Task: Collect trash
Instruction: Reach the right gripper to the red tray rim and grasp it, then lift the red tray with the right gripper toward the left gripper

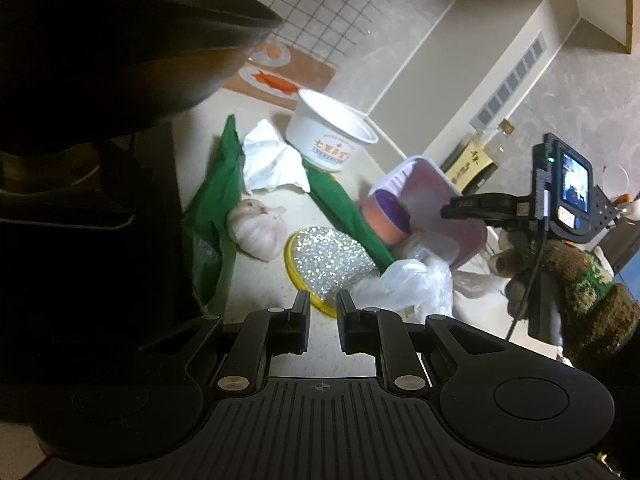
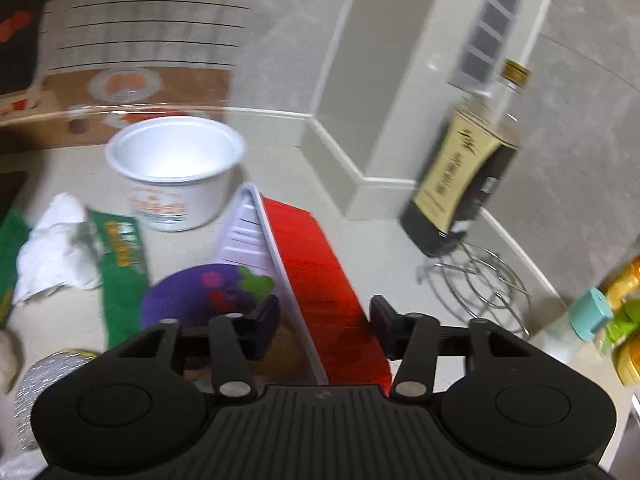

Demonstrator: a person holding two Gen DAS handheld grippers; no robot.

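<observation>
Trash litters the pale tabletop (image 1: 276, 280) against a tiled wall: a red tray (image 2: 320, 264) with a white ribbed rim, tipped on edge, a white paper bowl (image 1: 330, 134) with orange print too small to read, a green wrapper (image 1: 212, 216), crumpled white tissue (image 1: 270, 160) and a clear plastic bag (image 1: 408, 284). Only the left wrist view takes in the dark wok (image 1: 120, 40) at upper left, a head of garlic (image 1: 258, 226) and a glittering yellow-rimmed disc (image 1: 332, 260); it also catches the right gripper (image 1: 472, 206) from the side, reaching onto the tray, held by a hand in a knitted brown and green glove (image 1: 568, 280). Only the right wrist view shows the wire rack (image 2: 480, 280) and the capped containers at far right, and, more plainly, the dark bottle (image 2: 468, 172) whose tan label is blurred past reading. Its fingers (image 2: 262, 322) straddle the tray's raised edge, half closed; whether the pads press it cannot be told. A purple cartoon-faced packet (image 2: 200, 296) lies just left of the tray. The left gripper (image 1: 323, 304) hangs above the disc's near rim, nearly closed on nothing.
</observation>
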